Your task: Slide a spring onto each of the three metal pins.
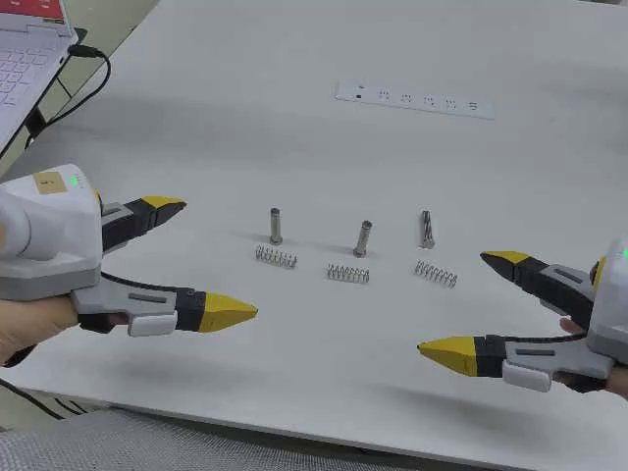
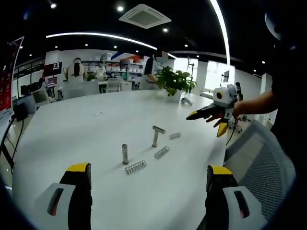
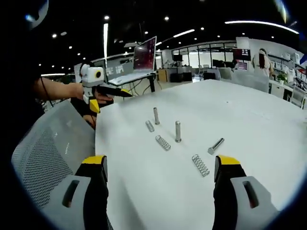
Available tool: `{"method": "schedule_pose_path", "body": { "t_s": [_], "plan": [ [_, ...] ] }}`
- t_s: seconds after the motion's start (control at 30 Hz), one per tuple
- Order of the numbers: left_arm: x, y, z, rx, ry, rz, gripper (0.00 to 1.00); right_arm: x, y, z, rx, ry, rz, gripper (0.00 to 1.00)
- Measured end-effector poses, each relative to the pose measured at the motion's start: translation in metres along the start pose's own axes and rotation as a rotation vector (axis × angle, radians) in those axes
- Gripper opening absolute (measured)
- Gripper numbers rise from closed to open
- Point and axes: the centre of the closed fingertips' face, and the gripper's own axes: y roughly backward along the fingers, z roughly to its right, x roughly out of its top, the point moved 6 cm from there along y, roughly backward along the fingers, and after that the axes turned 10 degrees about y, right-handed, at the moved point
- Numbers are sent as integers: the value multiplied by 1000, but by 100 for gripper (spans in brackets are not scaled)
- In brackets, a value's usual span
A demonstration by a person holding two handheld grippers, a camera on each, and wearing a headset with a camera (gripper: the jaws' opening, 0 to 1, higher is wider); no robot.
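Springs [image 1: 276, 257] [image 1: 347, 274] [image 1: 435, 274] are laid in a loose row on the white counter [image 1: 294, 392], each one flat on its side and just in front of a pin, and none is threaded onto anything. Behind them the left pin [image 1: 276, 226] and the middle pin [image 1: 362, 238] are stood upright, apart from their springs. The right pin [image 1: 427, 229] [image 3: 216, 145] is shown by the right gripper view to be lying on its side, so it is judged that it must be raised or picked up before a spring can be slid over it.

The left claw [image 1: 208, 257] is held spread wide above the counter to the left of the row, with nothing between its jaws; the right claw [image 1: 456, 302] is likewise spread and empty, to the right of the row and near the right-hand spring. Neither is touching a spring or a pin.

The task is therefore judged to be at its very start: no spring is fitted, and all three are left to be done. For each, a spring has to be pinched, lifted, lined up with the pin's top and slipped down over the shaft. A laptop [image 1: 25, 49] and a power strip [image 1: 414, 100] are set well apart from the work, the laptop off to the far left and the strip beyond the pins.
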Motion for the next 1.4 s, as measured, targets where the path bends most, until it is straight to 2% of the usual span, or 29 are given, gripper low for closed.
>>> {"method": "schedule_pose_path", "body": {
  "t_s": [0.2, 0.37, 0.67, 1.03, 1.4],
  "plan": [
    [-2, 2, 0, 6, -2, -1, 97, -1, 0, -2, -7, 6, -8, 99],
    [-4, 4, -1, 4, -22, -17, 98, -1, 1, -1, -9, 4, -6, 99],
    [4, 5, -1, -11, -26, 13, 98, -1, 3, -1, -4, 5, -1, 99],
    [-2, 5, 0, -12, -7, 1, 98, -2, 4, 1, -12, 9, -10, 99],
    [5, 4, 2, -15, -12, 17, 98, -3, 8, 6, -41, -4, 4, 99]
  ]
}}
